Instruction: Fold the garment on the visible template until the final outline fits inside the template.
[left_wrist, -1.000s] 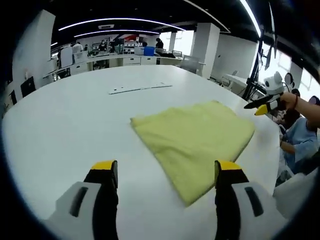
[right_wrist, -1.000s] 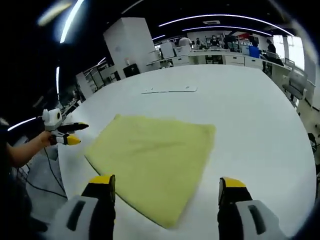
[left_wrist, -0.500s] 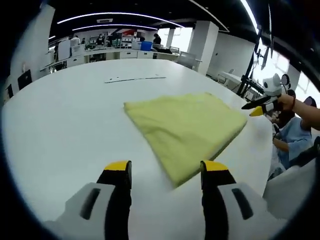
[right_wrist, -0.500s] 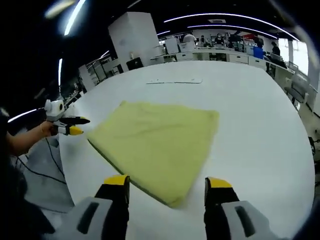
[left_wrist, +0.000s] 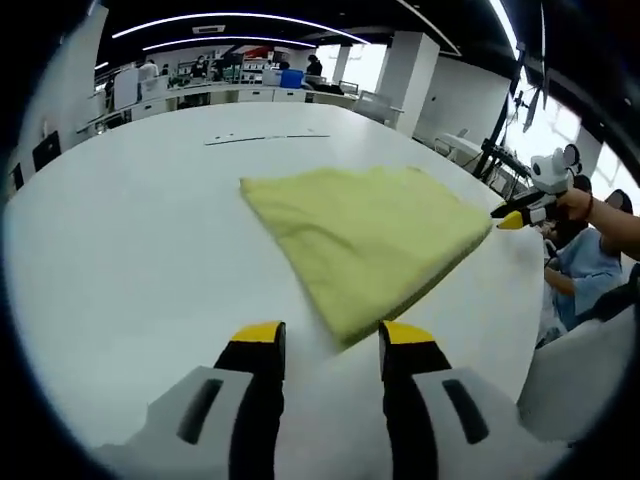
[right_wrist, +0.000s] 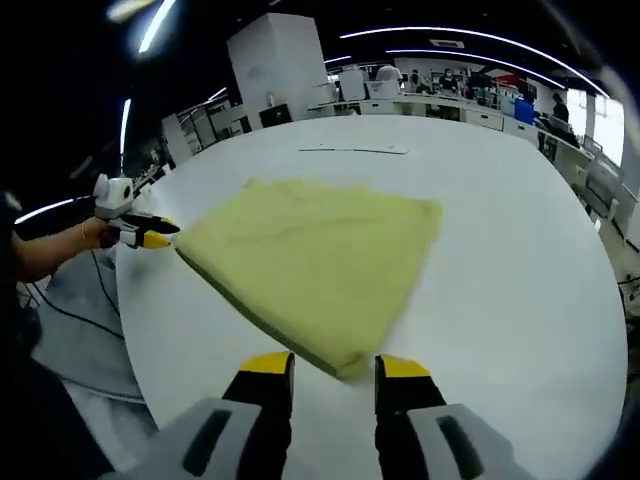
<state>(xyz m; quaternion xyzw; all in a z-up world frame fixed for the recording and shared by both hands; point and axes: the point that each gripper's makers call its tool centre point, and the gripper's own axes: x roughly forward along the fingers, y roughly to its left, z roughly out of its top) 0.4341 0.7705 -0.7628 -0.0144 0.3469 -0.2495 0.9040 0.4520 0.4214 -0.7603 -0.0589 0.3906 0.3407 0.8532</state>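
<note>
**A:** Where does the garment lie, and why are the grippers set as they are?

**B:** The yellow garment (left_wrist: 365, 235) lies folded flat on the white table (left_wrist: 130, 250), roughly four-sided, with one corner pointing toward each camera. In the left gripper view, the left gripper (left_wrist: 327, 345) straddles the near corner, its yellow-tipped jaws a narrow gap apart with the cloth edge just between them. I'd judge it is lining up to pinch that corner, not yet clamped. In the right gripper view, the right gripper (right_wrist: 331, 365) does the same at its own corner, jaws slightly apart around the thick folded edge.

**A:** So a hold at two corners?

**B:** That seems the aim: opposite corners lifted together would carry one half over the other. Each view also catches the other gripper at the far corner, held in a hand at the table's rim.

**A:** And the template?

**B:** I can't make out an outline under the cloth. A thin pale strip (right_wrist: 355, 150) lies well beyond the garment.

**A:** The room?

**B:** A large open workspace, with ceiling light strips, white pillars, and benches with people at the far side.
</note>
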